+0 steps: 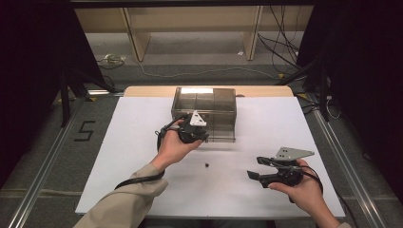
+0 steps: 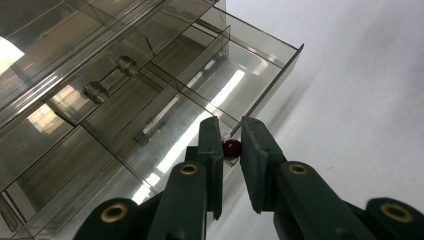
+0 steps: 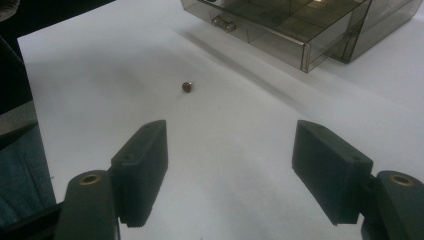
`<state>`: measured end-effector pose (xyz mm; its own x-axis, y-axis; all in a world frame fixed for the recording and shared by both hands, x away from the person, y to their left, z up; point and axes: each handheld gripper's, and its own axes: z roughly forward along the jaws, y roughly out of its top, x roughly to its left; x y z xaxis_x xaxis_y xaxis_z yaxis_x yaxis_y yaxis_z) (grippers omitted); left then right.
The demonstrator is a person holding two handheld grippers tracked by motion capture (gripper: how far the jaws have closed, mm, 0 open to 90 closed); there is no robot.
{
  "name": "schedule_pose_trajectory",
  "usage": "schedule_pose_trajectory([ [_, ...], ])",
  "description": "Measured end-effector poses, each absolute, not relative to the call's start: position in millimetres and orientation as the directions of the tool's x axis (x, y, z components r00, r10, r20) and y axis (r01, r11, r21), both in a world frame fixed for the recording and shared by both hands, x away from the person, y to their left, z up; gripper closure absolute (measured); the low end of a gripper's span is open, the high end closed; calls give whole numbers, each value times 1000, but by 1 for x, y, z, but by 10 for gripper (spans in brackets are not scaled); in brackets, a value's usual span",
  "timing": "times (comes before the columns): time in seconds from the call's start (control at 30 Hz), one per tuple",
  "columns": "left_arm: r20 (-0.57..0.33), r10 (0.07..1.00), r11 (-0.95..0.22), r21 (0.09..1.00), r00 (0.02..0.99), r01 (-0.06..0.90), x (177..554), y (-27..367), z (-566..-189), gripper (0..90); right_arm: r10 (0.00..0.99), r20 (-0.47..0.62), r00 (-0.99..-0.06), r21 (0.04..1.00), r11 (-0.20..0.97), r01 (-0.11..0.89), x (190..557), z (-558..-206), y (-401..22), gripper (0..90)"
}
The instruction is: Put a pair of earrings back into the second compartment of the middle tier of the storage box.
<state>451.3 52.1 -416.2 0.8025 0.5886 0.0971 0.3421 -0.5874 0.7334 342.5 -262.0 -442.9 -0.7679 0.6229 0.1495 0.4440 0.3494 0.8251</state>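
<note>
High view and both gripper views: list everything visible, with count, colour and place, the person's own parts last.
Drawer organiser: one, smoky clear plastic, far middle of the table; a compartmented drawer is pulled out.
Red bead: one, dark red, between the left gripper's jaws, over the drawer's front edge.
Loose bead: one, dark brownish, on the bare table in front of the organiser.
Table: one, white top.
Shelf unit: one, pale wood, on the floor behind.
Left gripper: black, closed on the red bead.
Right gripper: black, jaws wide, holding nothing, above the table's near right.
Sleeve: beige, left forearm.
</note>
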Motion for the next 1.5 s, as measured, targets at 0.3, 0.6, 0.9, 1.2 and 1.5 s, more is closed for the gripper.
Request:
schedule_pose_trajectory([
  [0.3,100,593,-588,732,799,345,454,51,-417,790,625,147,-767,824,352,444,342,-443,-262,311],
  [0.6,104,593,-588,734,798,341,456,49,-417,790,624,147,-767,824,352,444,342,-443,-262,311],
  [0.9,118,590,-602,724,799,337,459,47,-417,791,625,148,-766,824,350,445,342,-443,-263,311],
  [1.2,121,590,-607,718,798,340,462,45,-418,790,625,148,-766,824,350,445,342,-443,-263,311],
  [1.5,117,595,-606,716,795,347,465,46,-420,791,625,150,-766,824,349,446,342,-443,-263,311],
])
